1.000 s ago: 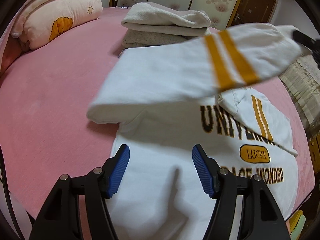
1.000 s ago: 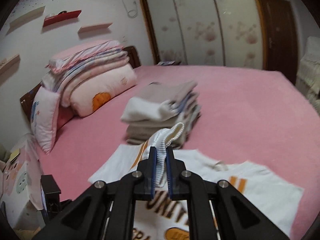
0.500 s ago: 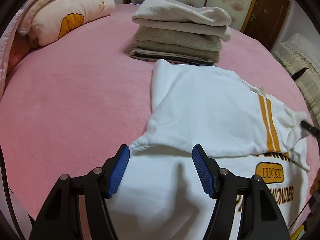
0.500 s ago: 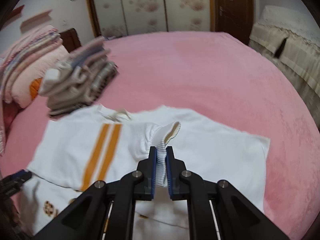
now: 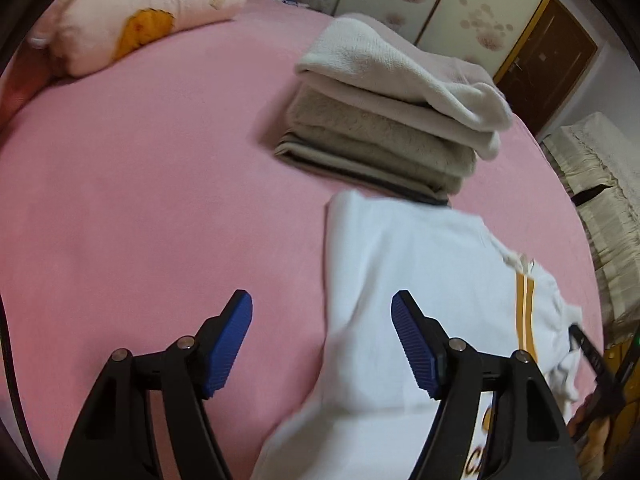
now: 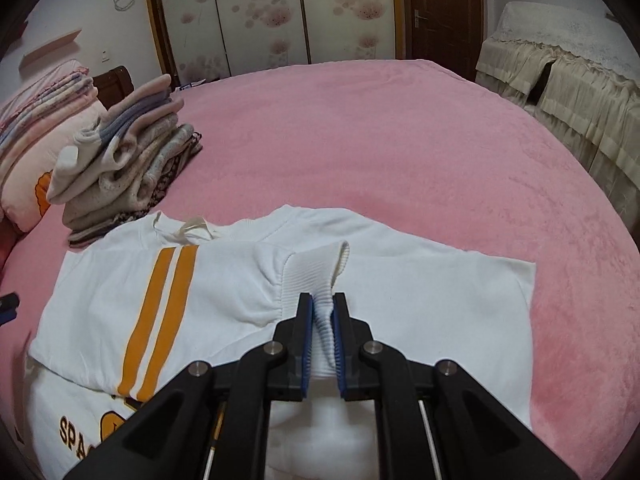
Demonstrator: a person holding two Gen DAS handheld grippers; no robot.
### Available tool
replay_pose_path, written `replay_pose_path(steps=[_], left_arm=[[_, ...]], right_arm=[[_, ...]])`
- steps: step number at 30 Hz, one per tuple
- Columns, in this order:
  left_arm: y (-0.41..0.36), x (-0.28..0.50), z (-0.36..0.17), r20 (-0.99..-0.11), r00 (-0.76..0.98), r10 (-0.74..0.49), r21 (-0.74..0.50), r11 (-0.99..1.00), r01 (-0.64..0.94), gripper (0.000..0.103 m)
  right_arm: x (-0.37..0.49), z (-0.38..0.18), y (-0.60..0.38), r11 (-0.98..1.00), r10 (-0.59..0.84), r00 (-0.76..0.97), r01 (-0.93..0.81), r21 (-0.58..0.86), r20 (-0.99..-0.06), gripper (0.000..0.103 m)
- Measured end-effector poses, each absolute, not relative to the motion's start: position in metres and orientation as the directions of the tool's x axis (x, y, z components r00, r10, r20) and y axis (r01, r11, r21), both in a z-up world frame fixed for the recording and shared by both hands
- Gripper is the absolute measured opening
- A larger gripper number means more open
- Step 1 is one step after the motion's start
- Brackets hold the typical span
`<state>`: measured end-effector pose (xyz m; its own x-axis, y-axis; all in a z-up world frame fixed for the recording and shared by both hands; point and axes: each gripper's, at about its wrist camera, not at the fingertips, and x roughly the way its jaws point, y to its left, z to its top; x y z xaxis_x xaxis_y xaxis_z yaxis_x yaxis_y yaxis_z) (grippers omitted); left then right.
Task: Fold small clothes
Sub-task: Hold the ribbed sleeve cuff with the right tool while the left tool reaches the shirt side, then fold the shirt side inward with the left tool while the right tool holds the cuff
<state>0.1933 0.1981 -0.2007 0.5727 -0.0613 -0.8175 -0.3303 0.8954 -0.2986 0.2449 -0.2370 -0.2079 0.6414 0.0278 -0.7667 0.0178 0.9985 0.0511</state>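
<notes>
Holding the ribbed white cuff (image 6: 320,280) of the sleeve, your right gripper (image 6: 322,334) has its blue pads pressed tight on the knit at lower centre of the right wrist view. Your left gripper (image 5: 322,344) stands wide with nothing between its pads; its jaws have just been opening further, and the pads hover over the left edge of the garment and bare pink bedspread (image 5: 140,200), low in the left wrist view.

The white cotton sweatshirt with two orange stripes (image 6: 248,300) lies flat on the bedspread, filling the lower half of the right wrist view, just beside the stack of folded grey and cream clothes (image 5: 392,136) at upper left. Its sleeve is laid across the chest, over part of the printed lettering.

Expect the cloth to be light, soft and limp: it will sag and drag wherever you do not carry it, and the fleecy bedspread will likely grip it. Take it at firm edges, such as cuff, hem or shoulder seam.

The neckline points toward the top of the frame, the hem toward you, so the body's long axis runs from bottom to top. The folded sleeve crosses it, stripes to the left, cuff near centre.
</notes>
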Motion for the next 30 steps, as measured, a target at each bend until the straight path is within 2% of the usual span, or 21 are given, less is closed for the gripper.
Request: replay_pose_path(steps=[3,5,8,10,13,19,25,26,28,30], left_arm=[[0.202,0.235,-0.216,-0.829,0.541,-0.142,-0.339,0.897,-0.284,0.071],[0.202,0.255,-0.228,-0.843,0.506,-0.181,-0.354,0.895,-0.270,0.065],[0.200,0.281,-0.247,-0.867,0.453,-0.209,-0.352,0.899,-0.260,0.044],[0.196,0.293,-0.254,-0.877,0.437,-0.200,-0.327,0.915,-0.236,0.012],[0.192,0.299,-0.255,-0.881,0.437,-0.181,-0.294,0.933,-0.206,0.006],[0.196,0.310,-0.247,-0.876,0.447,-0.182,-0.255,0.961,-0.108,0.004],[0.216,0.313,-0.252,-0.879,0.457,-0.139,-0.232,0.961,-0.152,0.008],[0.214,0.309,-0.249,-0.881,0.458,-0.120,-0.217,0.962,-0.164,0.011],[0.206,0.296,-0.240,-0.880,0.466,-0.087,-0.187,0.968,-0.171,0.040],[0.194,0.278,-0.227,-0.870,0.490,-0.045,-0.141,0.977,-0.162,0.054]], right_arm=[[0.247,-0.213,-0.241,0.997,0.041,0.627,0.025,0.073,-0.778,0.009],[0.245,-0.217,-0.243,0.996,0.051,0.618,0.023,0.083,-0.784,0.009],[0.241,-0.219,-0.241,0.996,0.054,0.614,0.019,0.084,-0.788,0.009],[0.240,-0.220,-0.240,0.996,0.058,0.610,0.019,0.087,-0.790,0.009],[0.237,-0.220,-0.240,0.995,0.064,0.607,0.021,0.097,-0.792,0.009],[0.229,-0.213,-0.235,0.992,0.085,0.625,0.019,0.124,-0.776,0.009],[0.233,-0.227,-0.238,0.992,0.071,0.593,0.044,0.120,-0.802,0.010],[0.232,-0.226,-0.239,0.991,0.076,0.593,0.047,0.128,-0.802,0.010],[0.230,-0.222,-0.239,0.990,0.083,0.594,0.046,0.137,-0.800,0.011],[0.229,-0.220,-0.239,0.988,0.095,0.586,0.043,0.148,-0.804,0.013]])
